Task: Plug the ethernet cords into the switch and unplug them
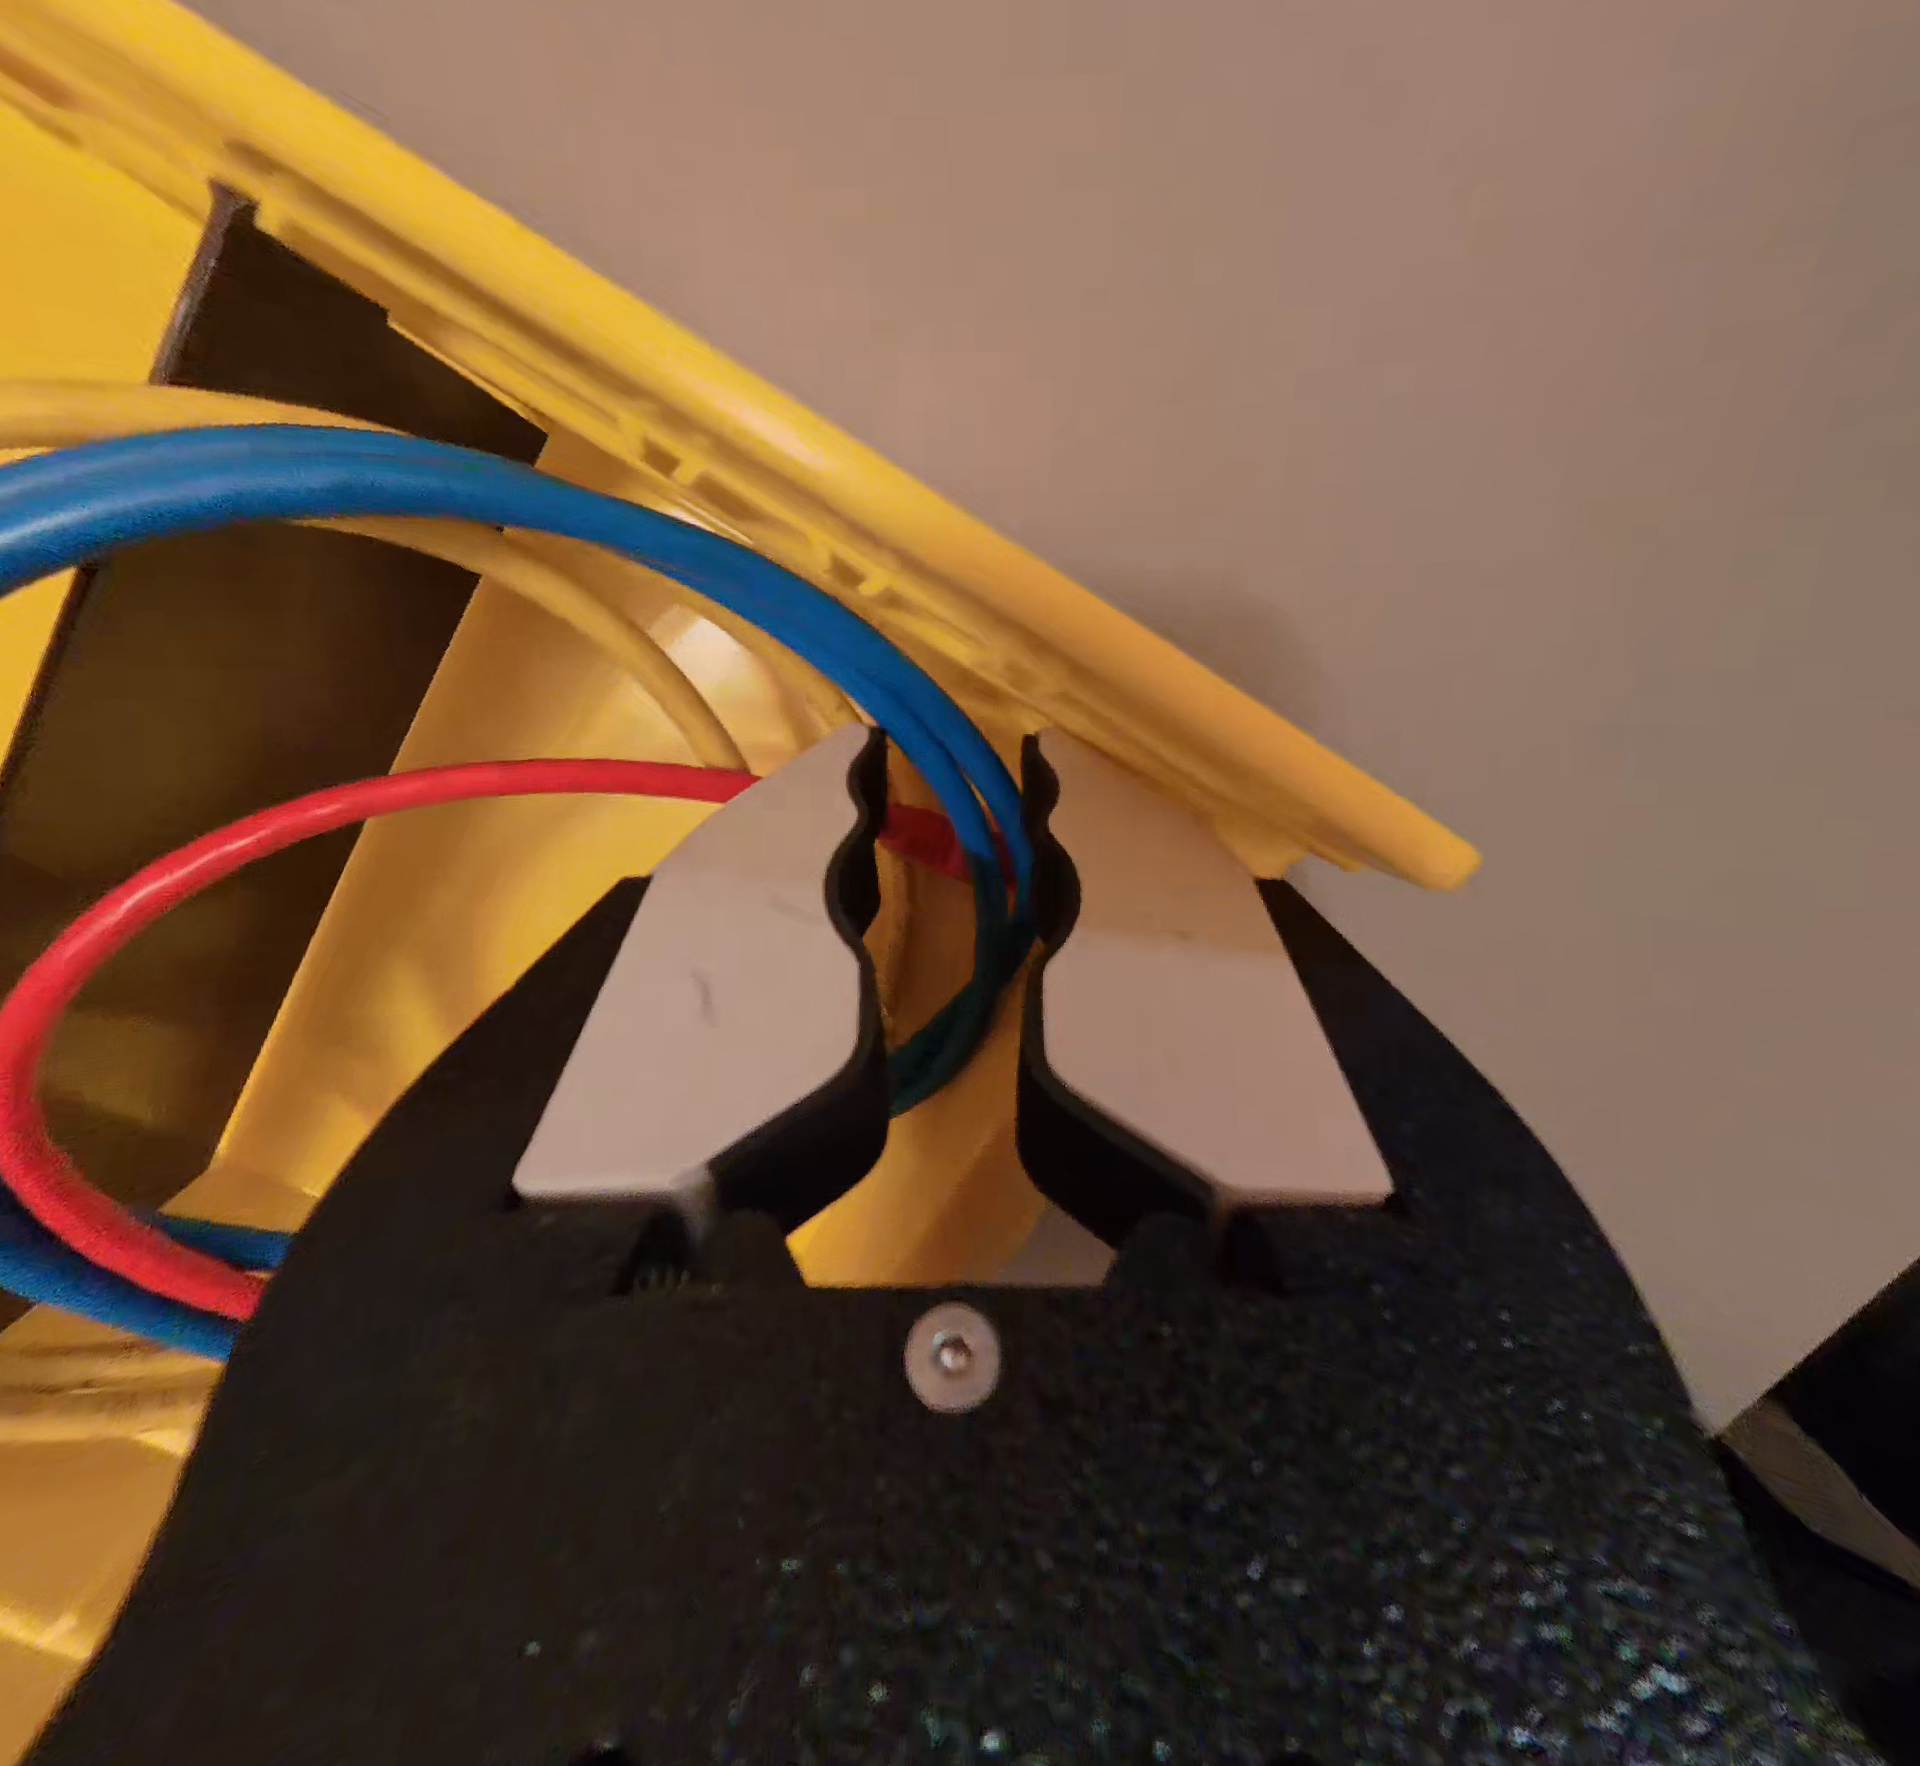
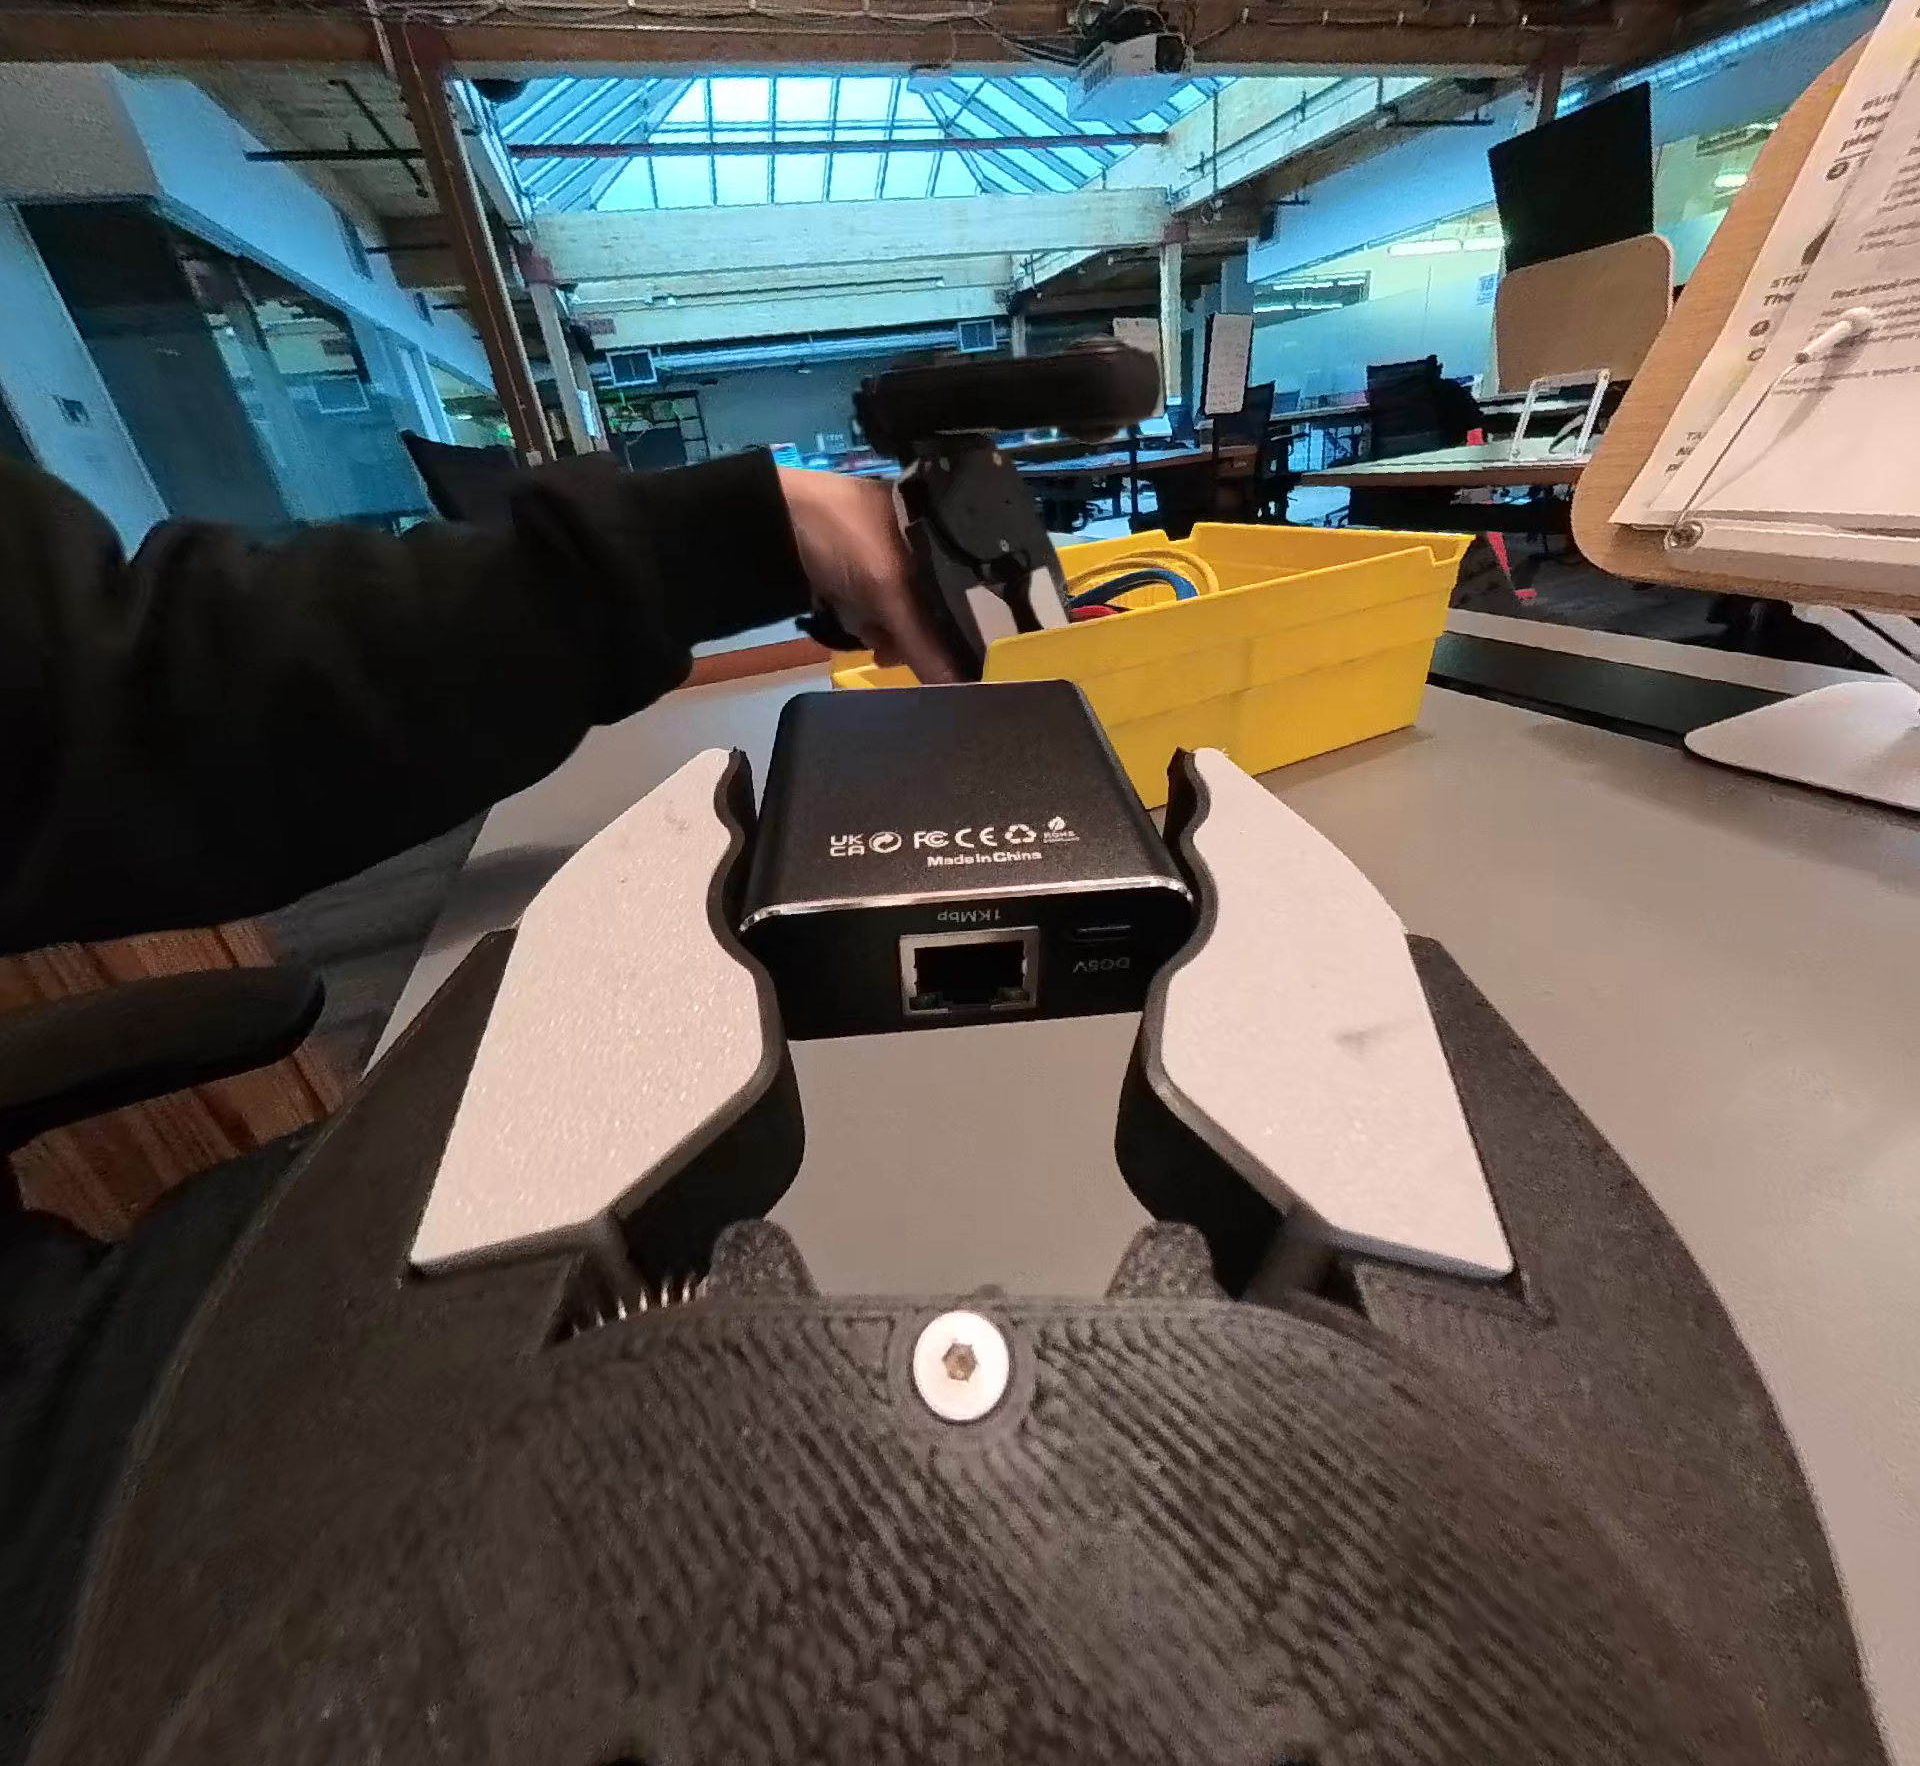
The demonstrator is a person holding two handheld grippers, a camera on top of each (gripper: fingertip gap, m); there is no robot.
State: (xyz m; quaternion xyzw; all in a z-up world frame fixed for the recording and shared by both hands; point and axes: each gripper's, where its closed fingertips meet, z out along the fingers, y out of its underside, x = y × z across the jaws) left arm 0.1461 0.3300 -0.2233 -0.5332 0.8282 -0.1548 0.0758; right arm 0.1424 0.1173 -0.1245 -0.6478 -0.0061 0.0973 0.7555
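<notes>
While your right claw (image 2: 961,869) clamps the sides of the black switch (image 2: 956,823) on the grey surface (image 2: 1558,989), its front port facing you sits empty, so no cord shows plugged in. Your left claw (image 1: 951,843) reaches into the yellow bin (image 1: 935,594), its jaws narrowly parted around the blue cords (image 1: 727,553) and the red cord (image 1: 312,812), not visibly pinching either. Picking a cord, plugging in and unplugging all appear to remain.
</notes>
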